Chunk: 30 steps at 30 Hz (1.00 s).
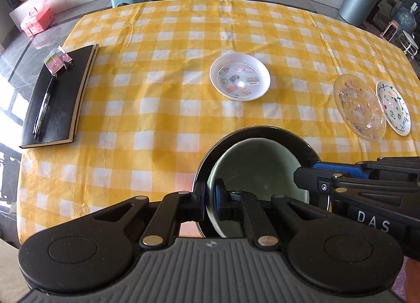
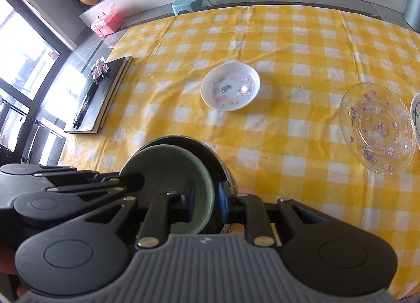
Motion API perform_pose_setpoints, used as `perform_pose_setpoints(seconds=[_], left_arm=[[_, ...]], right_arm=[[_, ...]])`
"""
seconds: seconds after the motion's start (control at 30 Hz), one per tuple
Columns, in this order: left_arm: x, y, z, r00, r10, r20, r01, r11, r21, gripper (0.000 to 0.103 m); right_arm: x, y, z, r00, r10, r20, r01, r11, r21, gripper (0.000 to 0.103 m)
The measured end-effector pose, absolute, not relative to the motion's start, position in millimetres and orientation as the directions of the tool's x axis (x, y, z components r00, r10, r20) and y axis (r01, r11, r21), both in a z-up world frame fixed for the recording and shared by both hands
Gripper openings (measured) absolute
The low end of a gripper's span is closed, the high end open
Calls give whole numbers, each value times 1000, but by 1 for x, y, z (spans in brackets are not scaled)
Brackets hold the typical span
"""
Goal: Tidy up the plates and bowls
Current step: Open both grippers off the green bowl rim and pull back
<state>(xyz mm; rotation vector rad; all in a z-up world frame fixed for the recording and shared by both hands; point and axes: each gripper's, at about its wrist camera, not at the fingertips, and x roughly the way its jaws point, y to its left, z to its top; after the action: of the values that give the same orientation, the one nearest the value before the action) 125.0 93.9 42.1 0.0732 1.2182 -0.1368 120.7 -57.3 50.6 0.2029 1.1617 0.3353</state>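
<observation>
Left wrist view: the left gripper [image 1: 208,204] pinches the left rim of a black bowl [image 1: 302,142] that has a pale green bowl [image 1: 257,169] nested inside, mouths up, just in front of the camera. The right gripper [image 1: 302,171] reaches in from the right over the opposite rim. Beyond them lies open yellow checked counter [image 1: 162,108]; a white sticker bowl [image 1: 239,77] sits straight ahead, well apart. Far right, near the counter edge, a clear glass plate [image 1: 358,108] overlaps a white painted plate [image 1: 393,107]. Far left, a black notebook [image 1: 60,98] lies lengthwise, a pen [image 1: 44,108] along it.

Right wrist view: the right gripper [image 2: 206,200] straddles the green bowl's [image 2: 168,163] right rim with its jaws slightly spread, gaps showing beside both pads. The green bowl tilts inside the black bowl [image 2: 210,153]. The left gripper [image 2: 134,181] enters from the left. Only a sliver of the painted plate [image 2: 416,119] shows here.
</observation>
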Motion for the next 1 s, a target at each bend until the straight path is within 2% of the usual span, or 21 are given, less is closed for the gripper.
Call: perform_pose_setpoints(seconds=[0.17,0.27,0.37,0.6,0.7,1.0], left_arm=[[124,94,51,358,-78,-931,143,989,-28,11],[124,95,58,381,-77,-921,136,990,-26,19],[124,94,62,396,-66,-916,144,989,-8,20],[120,95,53,382,-61,-922,150,989,-4,9],[118,93,53,396,-53,-917,157,988,11,9],[115,91,49,396,-60,-916,155,988,2,9]], right_arm=[[120,-61,54,367,374,-851,-155,927,341,19],[119,-63,57,377,379,-845,-153,926,346,20],[118,-66,57,382,382,-842,-151,924,350,19],[115,-70,57,386,396,-833,-147,918,368,20],[112,-73,60,402,391,-828,-145,920,365,23],[101,-87,55,404,394,-825,-131,918,375,23]])
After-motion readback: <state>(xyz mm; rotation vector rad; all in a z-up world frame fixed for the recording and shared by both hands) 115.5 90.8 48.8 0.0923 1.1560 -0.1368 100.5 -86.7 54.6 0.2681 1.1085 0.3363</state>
